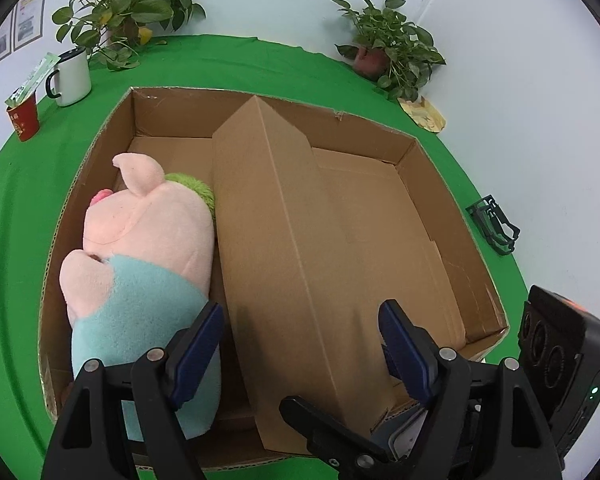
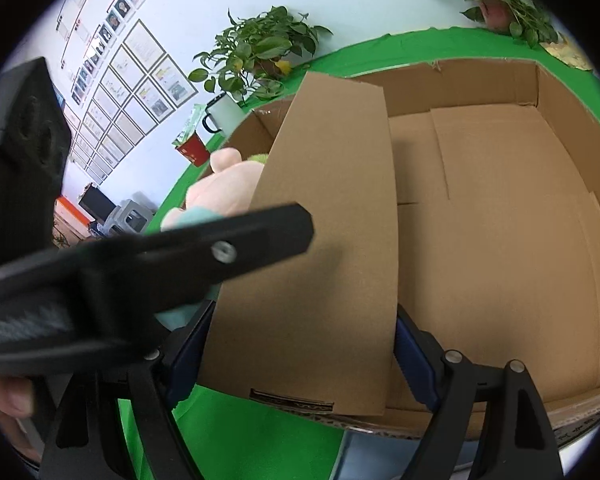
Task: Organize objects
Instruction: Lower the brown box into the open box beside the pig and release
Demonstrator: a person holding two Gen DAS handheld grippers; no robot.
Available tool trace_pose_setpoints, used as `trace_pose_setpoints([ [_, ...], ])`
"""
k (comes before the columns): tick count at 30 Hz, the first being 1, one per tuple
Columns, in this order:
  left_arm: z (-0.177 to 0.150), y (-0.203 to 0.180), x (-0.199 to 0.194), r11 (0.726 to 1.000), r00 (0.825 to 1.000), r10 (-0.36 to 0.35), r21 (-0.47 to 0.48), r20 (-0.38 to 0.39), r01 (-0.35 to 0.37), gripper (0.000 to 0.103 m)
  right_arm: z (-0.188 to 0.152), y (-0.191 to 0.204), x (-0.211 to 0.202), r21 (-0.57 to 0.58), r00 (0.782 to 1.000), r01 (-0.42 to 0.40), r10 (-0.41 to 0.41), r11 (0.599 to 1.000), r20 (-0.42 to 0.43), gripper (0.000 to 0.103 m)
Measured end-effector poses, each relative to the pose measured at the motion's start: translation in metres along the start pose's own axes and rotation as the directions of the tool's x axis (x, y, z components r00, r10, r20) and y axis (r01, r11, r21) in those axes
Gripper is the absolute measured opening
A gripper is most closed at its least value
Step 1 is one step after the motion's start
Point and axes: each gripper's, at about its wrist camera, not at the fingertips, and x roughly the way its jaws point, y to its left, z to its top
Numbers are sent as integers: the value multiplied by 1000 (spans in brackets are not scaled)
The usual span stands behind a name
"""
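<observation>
From the left wrist, the left gripper stands spread wide over the cardboard divider inside the cardboard box; a plush pig lies left of the divider, by one finger. From the right wrist, the right gripper flanks the divider's near end, pads at both edges; whether it pinches, I cannot tell.

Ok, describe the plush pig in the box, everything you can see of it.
The plush pig is a soft pink toy with a floppy ear, a darker pink snout and a pale teal garment over its body; a tuft of green fuzz shows behind its head. It lies on its side in the left compartment of the cardboard box, pressed against the slanted cardboard divider. The left gripper is open above the divider, one finger overlapping the teal body; contact is unclear.
</observation>
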Motion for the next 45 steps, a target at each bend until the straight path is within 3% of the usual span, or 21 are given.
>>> trace_pose_setpoints([
  [11, -5, 6, -10, 1000, 1000, -12, 0, 23, 12, 78, -4, 4, 3, -55, 1000, -21, 20, 998, -17, 89],
  [19, -23, 1, -14, 998, 999, -54, 26, 4, 54, 75, -17, 1, -23, -135, 1000, -8, 8, 991, -2, 89],
  [24, -38, -10, -12, 996, 999, -52, 66, -1, 52, 74, -18, -19, -50, -111, 999, 27, -24, 993, 28, 90],
  [30, -47, -15, -17, 996, 997, -73, 52, -19, 74, 74, 14, -49, -56, -7, 998, -4, 5, 1000, 59, 89],
  [32, -48, -15, -19, 997, 997, -70, 41, -15, 71, 74, 24, -57, -51, 25, 998, -23, 22, 999, 56, 86],
  [34, -49, -15, -19, 997, 998, -64, 35, -13, 65, 74, 32, -59, -40, 32, 999, -32, 31, 999, 32, 72],
  [38, -52, -16, -20, 998, 999, -53, 43, -1, 53, 74, 44, -50, -7, 24, 999, -38, 39, 999, -29, 60],
  [43, -57, -21, -22, 997, 998, -55, 54, -3, 55, 74, 51, -42, 24, 28, 990, -86, 88, 996, -107, 37],
  [45, -59, -23, -22, 996, 998, -60, 59, -8, 61, 74, 51, -37, 29, 16, 987, -104, 105, 994, -125, 35],
])
